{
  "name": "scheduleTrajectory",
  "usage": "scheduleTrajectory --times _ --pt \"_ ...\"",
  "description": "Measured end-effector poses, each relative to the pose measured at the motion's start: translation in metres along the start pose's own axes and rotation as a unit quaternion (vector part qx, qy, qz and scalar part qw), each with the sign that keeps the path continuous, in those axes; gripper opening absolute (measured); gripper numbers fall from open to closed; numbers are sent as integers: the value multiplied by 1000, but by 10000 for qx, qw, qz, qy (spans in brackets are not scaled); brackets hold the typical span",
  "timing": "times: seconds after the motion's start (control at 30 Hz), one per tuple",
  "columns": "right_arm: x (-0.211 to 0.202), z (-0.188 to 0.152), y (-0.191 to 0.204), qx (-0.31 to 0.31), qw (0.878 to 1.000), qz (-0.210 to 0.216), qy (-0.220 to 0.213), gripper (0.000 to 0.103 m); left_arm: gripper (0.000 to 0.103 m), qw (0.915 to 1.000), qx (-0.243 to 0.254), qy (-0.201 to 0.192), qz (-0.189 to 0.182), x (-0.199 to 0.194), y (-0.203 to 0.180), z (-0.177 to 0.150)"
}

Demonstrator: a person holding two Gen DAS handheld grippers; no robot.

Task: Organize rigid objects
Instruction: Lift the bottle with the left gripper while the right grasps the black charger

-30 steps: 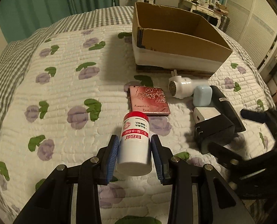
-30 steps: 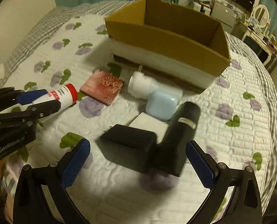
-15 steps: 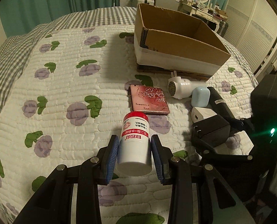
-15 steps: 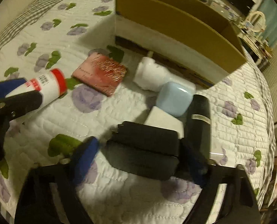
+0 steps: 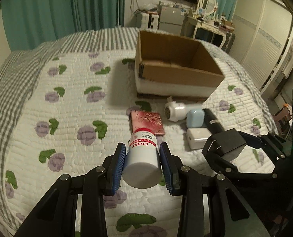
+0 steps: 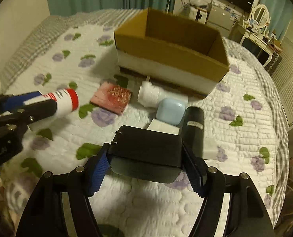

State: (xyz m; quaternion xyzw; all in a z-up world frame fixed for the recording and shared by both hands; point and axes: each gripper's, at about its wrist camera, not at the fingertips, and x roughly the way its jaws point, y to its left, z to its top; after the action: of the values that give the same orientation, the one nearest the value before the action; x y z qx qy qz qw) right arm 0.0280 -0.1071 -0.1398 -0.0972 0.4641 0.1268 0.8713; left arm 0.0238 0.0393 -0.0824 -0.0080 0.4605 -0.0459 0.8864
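Both tongs are loaded: our left tongs (image 5: 143,163) clamp the white red-capped bottle (image 5: 141,164) above the quilted bed (image 5: 67,118), and our right tongs (image 6: 146,169) clamp the black charger block (image 6: 146,154). We see the cardboard box (image 6: 172,51) open beyond the clutter.

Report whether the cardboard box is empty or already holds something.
Empty as far as visible: the cardboard box shows bare walls and floor in the left wrist view; its near wall hides the front strip of the floor.
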Motion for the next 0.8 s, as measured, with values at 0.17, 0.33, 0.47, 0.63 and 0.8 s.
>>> scheduleTrajectory --times 0.17,0.33,0.47,0.63,0.8 --pt "-36 10 -8 121 9993 9 -351 71 35 9995 169 -275 0 -22 -11 14" --pt "-70 29 -16 59 9969 -72 -780 71 35 9977 305 -602 2 -41 -21 42" --pt "-87 50 -26 -9 9944 -209 -1036 71 35 9953 364 -895 47 -52 -26 72" --pt "-99 89 -46 53 9905 -272 -1349 71 2 9919 452 -1182 -95 -53 -34 117" --pt "-90 133 -66 122 9879 -254 -1527 70 1 9895 710 -1226 -279 -29 -47 159"
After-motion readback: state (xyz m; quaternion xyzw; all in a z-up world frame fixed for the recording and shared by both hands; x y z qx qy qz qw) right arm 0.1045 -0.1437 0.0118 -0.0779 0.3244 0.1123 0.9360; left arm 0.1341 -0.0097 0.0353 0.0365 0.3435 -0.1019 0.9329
